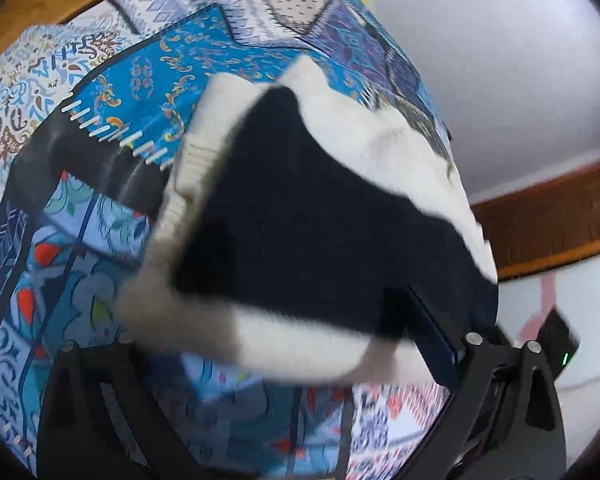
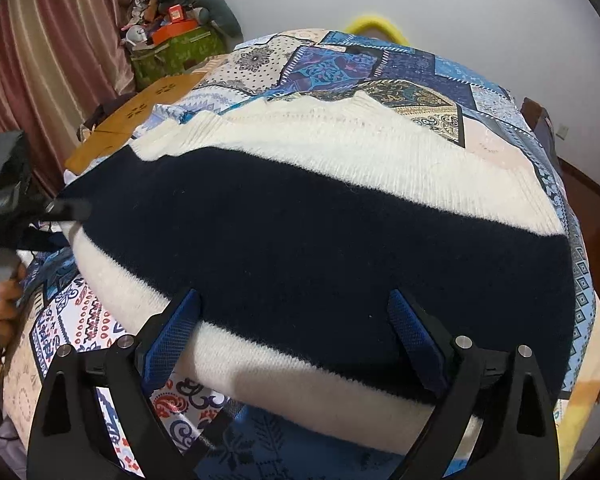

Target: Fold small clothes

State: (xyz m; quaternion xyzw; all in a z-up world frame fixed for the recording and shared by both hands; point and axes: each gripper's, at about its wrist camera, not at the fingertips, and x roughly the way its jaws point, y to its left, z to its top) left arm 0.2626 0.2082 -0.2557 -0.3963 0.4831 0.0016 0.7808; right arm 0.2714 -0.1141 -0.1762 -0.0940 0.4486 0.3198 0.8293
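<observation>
A cream-and-navy striped knitted sweater (image 2: 300, 216) lies across a bed covered with a blue patchwork-print quilt (image 2: 416, 68), filling the middle of the right wrist view. The right hand-held gripper (image 2: 296, 336) sits at the lower centre of that frame, its blue-padded fingers (image 2: 172, 336) spread wide apart on the sweater's near edge, gripping nothing.

In the left wrist view the sweater (image 1: 300, 220) is smeared by motion blur and fills the centre, with the quilt (image 1: 148, 76) behind it at upper left. The left hand-held gripper (image 1: 268, 344) is at the bottom; the garment covers its left finger and only the blue edge of its right finger (image 1: 432, 332) shows, so I cannot tell how its jaws stand. In the right wrist view the same gripper (image 2: 66, 208) shows only as a dark blur at the left edge, touching the sweater's navy band.
</observation>
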